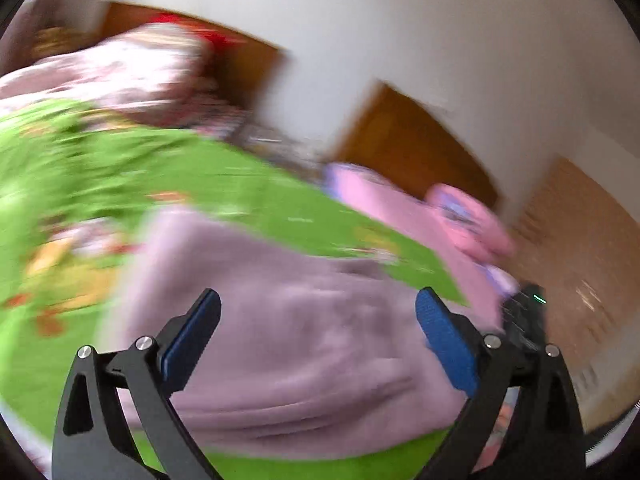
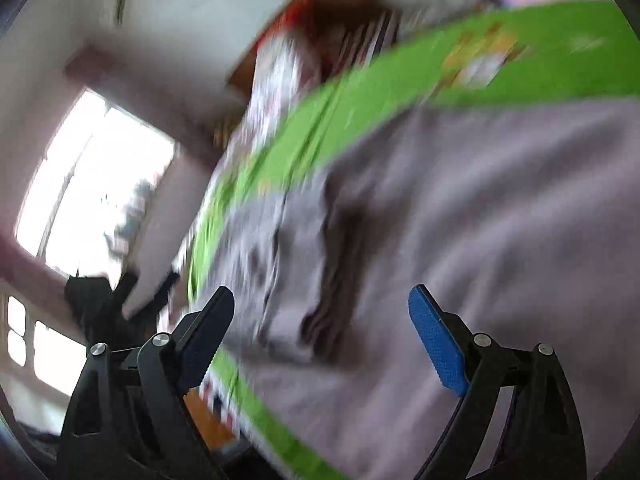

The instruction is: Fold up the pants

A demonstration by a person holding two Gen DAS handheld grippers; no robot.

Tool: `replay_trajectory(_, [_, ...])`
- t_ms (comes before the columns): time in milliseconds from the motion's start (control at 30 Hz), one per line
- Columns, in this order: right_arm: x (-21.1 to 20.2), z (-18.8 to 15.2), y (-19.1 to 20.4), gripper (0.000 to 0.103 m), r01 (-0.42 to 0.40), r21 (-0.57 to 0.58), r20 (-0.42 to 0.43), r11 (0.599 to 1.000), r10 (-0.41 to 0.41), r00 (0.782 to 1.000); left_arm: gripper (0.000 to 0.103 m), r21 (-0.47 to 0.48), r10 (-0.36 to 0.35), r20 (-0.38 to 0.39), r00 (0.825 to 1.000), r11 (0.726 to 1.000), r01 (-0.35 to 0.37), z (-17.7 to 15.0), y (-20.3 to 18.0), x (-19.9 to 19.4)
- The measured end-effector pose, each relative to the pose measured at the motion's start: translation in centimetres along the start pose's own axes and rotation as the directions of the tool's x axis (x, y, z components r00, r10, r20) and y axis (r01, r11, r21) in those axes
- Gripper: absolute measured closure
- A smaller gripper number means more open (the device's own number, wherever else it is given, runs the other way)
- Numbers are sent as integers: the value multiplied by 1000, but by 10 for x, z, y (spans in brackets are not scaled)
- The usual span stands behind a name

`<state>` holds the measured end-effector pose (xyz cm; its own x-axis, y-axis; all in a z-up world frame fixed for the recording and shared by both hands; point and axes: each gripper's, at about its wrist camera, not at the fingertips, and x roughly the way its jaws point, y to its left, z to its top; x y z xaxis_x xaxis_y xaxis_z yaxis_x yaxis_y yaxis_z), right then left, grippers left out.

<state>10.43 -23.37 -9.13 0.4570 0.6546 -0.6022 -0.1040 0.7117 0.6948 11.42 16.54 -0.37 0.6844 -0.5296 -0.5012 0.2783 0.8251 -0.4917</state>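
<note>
Pants (image 1: 304,344), mauve, are seen lying bunched on the green bed cover (image 1: 224,184), lower centre of both views. Left tool (image 1: 318,316) and right tool (image 2: 322,316) are held wide apart, empty. Folding is judged unfinished; blur prevents counting folds.

Pants (image 1: 304,344): pale mauve, soft fleecy fabric, lying spread and rumpled with shallow creases on the green bedspread (image 1: 208,168); one bunched edge near the bedspread's border.
</note>
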Motion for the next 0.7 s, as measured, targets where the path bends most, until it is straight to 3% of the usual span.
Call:
replay_trajectory(33, [13,-5,8,19,19,-32,-57,999,-20,998,5,-25,82,0,997,996,-82,-5,18,-8])
replay_trajectory(100, [29,-13,17,18,60,-80,-119,995,-69,990,5,-52,153,3,988,987,-153,-16,37,-18])
replay_trajectory(167, [36,-18,32,18,105,-145,-137,984,-125,983,5,-85,181,4,983,980,-180,-28,52,-26])
replay_trajectory(300, [56,-23,55,18,76,-189,-244,979,-122,962,5,-122,183,-2,983,976,-182,-43,70,-29])
replay_trajectory(400, [62,-21,62,17,95,-192,-254,977,-143,956,5,-125,170,-7,985,978,-169,-46,77,-20])
replay_trajectory(500, [57,-13,52,18,14,-90,-200,996,-32,979,5,-140,154,-4,988,978,-153,-49,87,-17])
replay_trajectory(533, [58,-10,47,25,0,-61,-166,998,-10,986,5,-144,149,-5,989,978,-148,-49,90,-18])
replay_trajectory(567, [58,-8,43,32,3,-41,-149,999,-9,989,5,-146,147,-6,989,978,-146,-51,92,-18])
replay_trajectory(700, [64,1,31,37,-62,46,-109,997,67,992,5,-98,156,-10,988,983,-156,-55,93,-32])
